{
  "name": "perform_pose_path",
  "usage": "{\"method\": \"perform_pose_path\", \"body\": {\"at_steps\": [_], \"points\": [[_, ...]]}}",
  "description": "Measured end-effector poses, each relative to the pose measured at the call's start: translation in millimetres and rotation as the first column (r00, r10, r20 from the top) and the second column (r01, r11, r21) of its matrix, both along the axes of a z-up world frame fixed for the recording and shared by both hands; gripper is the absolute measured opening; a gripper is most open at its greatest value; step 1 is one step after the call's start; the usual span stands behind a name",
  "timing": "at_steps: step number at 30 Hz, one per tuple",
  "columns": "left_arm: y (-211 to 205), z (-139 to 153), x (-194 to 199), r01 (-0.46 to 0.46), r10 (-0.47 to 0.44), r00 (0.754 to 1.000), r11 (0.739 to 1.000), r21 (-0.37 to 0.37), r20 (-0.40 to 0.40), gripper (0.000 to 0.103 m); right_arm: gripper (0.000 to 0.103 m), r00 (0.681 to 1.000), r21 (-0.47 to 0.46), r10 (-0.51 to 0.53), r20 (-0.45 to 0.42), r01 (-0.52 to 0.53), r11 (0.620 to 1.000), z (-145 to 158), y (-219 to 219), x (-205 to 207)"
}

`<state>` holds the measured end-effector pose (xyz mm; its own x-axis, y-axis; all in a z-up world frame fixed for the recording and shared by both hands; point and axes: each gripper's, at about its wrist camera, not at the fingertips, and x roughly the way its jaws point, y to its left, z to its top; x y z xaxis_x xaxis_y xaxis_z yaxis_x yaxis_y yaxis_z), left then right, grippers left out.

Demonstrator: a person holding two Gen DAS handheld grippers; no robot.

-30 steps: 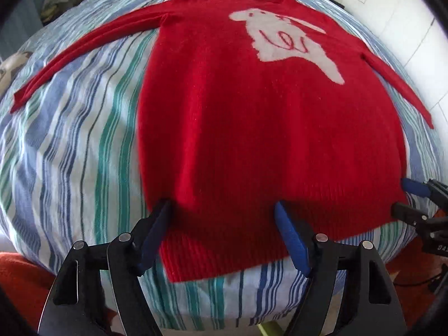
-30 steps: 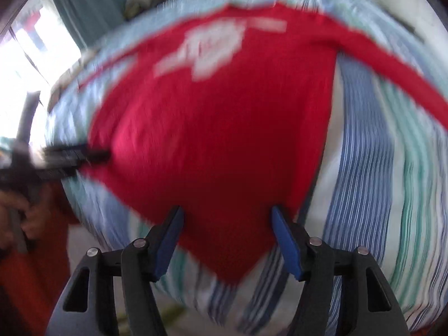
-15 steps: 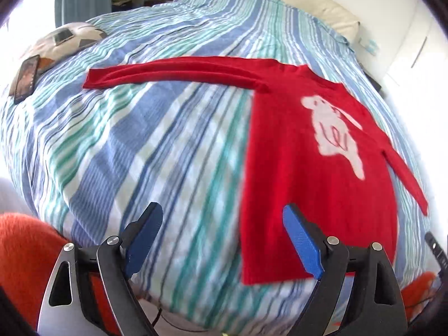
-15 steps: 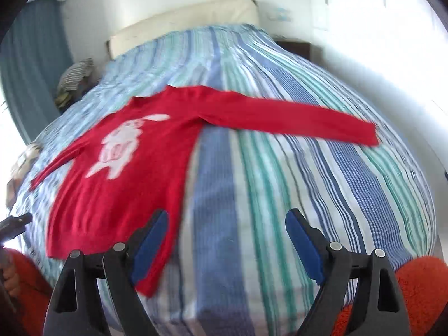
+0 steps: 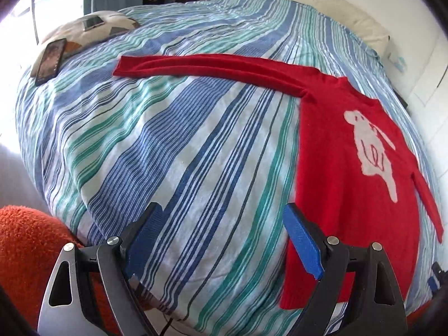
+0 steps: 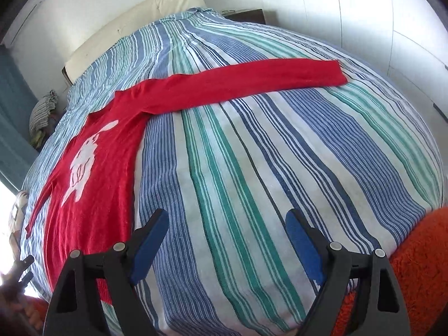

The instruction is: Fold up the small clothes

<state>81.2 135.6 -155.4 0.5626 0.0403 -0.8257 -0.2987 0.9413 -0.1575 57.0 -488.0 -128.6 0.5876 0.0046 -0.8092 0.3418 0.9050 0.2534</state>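
A red sweater (image 5: 333,165) with a white animal figure lies flat on the striped bedspread (image 5: 173,151), both sleeves stretched out sideways. In the left wrist view its body is at the right and one long sleeve (image 5: 212,68) runs to the left. My left gripper (image 5: 224,232) hovers open above bare bedspread, left of the sweater's hem, holding nothing. In the right wrist view the sweater (image 6: 103,162) is at the left, its other sleeve (image 6: 252,82) reaching right. My right gripper (image 6: 226,235) is open over the stripes, right of the hem, with nothing in it.
A cushion (image 5: 92,26) with a phone on it and another phone (image 5: 50,60) lie at the bed's far left. A cream headboard (image 6: 134,19) stands behind. Orange fluffy fabric (image 5: 25,240) borders the near edge. White cupboards (image 6: 378,19) line the right wall.
Both grippers left the sweater's hem and swung outward, the left one leftward and the right one rightward, rising slightly. Each view now faces a sleeve instead of the sweater's body.
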Motion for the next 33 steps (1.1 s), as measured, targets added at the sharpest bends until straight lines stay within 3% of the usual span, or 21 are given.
{"method": "perform_pose_path", "body": {"at_steps": [17, 33], "points": [[-13, -1, 4, 0.021, -0.021, 1.000, 0.998, 0.063, -0.009, 0.089, 0.085, 1.000, 0.020, -0.009, -0.024, 0.010, 1.000, -6, -4, 0], [-6, -4, 5, -0.004, 0.006, 1.000, 0.998, 0.061, -0.023, 0.089, 0.085, 0.999, 0.017, -0.005, -0.038, 0.005, 1.000, -10, -1, 2]]}}
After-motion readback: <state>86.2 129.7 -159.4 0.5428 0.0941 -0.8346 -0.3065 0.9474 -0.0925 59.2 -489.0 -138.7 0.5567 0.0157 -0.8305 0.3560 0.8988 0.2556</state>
